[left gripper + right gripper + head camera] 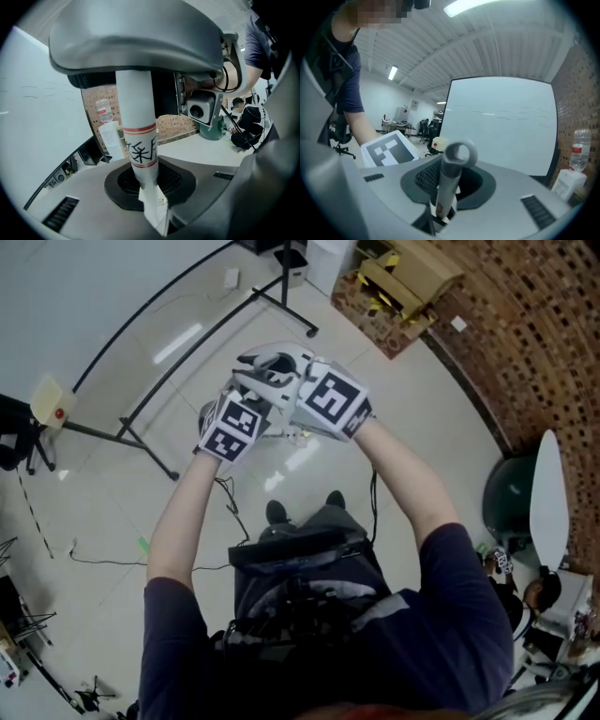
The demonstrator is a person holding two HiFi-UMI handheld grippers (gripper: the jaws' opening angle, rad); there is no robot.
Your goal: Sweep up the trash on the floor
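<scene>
Head view with both gripper views, both tools in hand. Left gripper (251, 390) and right gripper (295, 371) are held side by side, nearly touching, at twelve o'clock from the person's torso and well above the floor (112, 502).

Left tongs: closed down to a narrow gap on a white pole (136, 103), which has red bands and a printed character and runs upright between the two pads.

Right tongs: likewise narrowed, clamping a grey ring-ended handle (450, 178) near its top, so the hanging loop stands clear above the pad.

Which tool is the broom and which the dustpan cannot be told, since neither working end shows in any view.

Trash: none can be identified with certainty. A small green scrap (142, 546) lies on the floor at nine o'clock from the person's shoes (277, 512), just beside a loose black cable (94, 563). Black stand legs (141, 432) cross the floor at ten o'clock.

Hazards, as judgement:
- Both shafts are smooth and round, and each is pinched at one point only, so either could swivel or slide in the pads once its far end drags on the floor.
- With the grippers this close, the two shafts may knock together.
- A stroke toward the scrap could catch the cable or the stand legs.
- The working ends are out of sight, so the first stroke could land off target.
</scene>
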